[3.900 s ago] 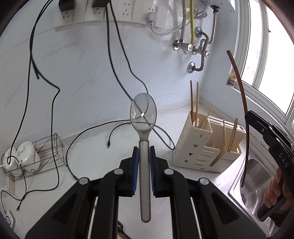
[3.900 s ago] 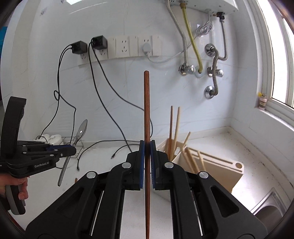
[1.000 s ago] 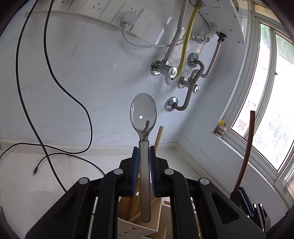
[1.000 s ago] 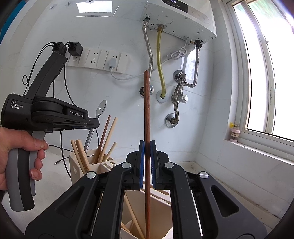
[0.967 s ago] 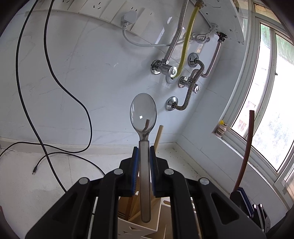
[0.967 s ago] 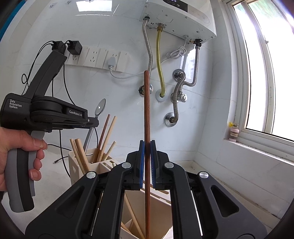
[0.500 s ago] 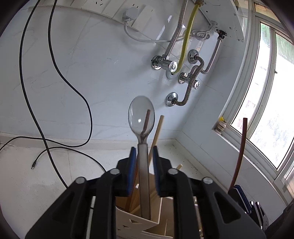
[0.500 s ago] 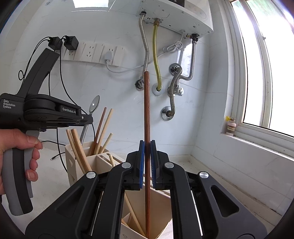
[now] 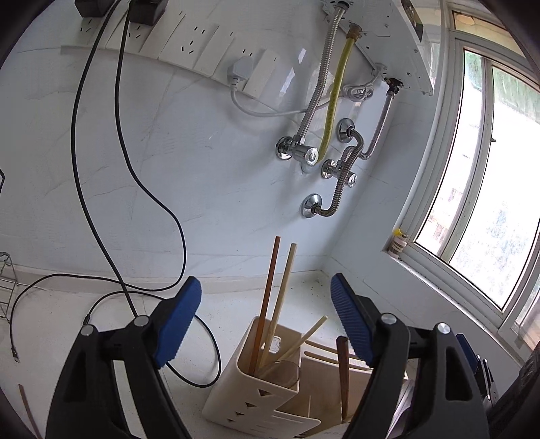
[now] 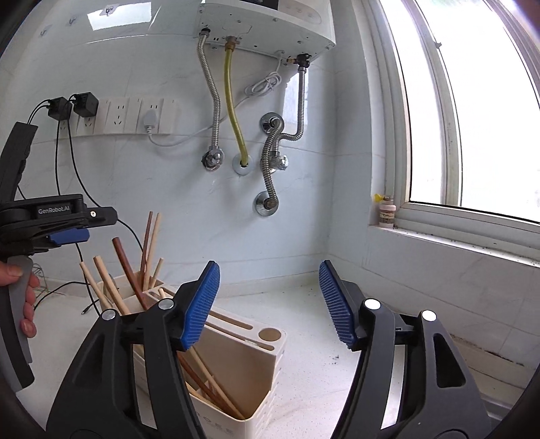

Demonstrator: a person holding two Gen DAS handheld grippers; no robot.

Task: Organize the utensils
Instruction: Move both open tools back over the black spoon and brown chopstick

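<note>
A cream utensil holder (image 9: 256,395) stands on the white counter below both grippers; it also shows in the right wrist view (image 10: 249,378). My left gripper (image 9: 266,320) is open and empty above it. A clear spoon (image 9: 281,371) lies inside its near compartment among wooden chopsticks (image 9: 270,304). My right gripper (image 10: 268,304) is open and empty over the holder. A dark brown chopstick (image 10: 130,273) leans in the holder, also seen in the left wrist view (image 9: 343,368). The left gripper (image 10: 67,233) appears at the left of the right wrist view.
Black cables (image 9: 128,162) hang from wall sockets (image 10: 125,114) and trail over the counter. Metal hoses and valves (image 9: 314,155) sit on the wall below a water heater (image 10: 266,20). A window (image 10: 472,111) is at right, with a small bottle (image 10: 384,211) on its sill.
Both grippers opened. The spoon dropped from the left gripper into the holder, and the dark chopstick dropped from the right gripper into the holder.
</note>
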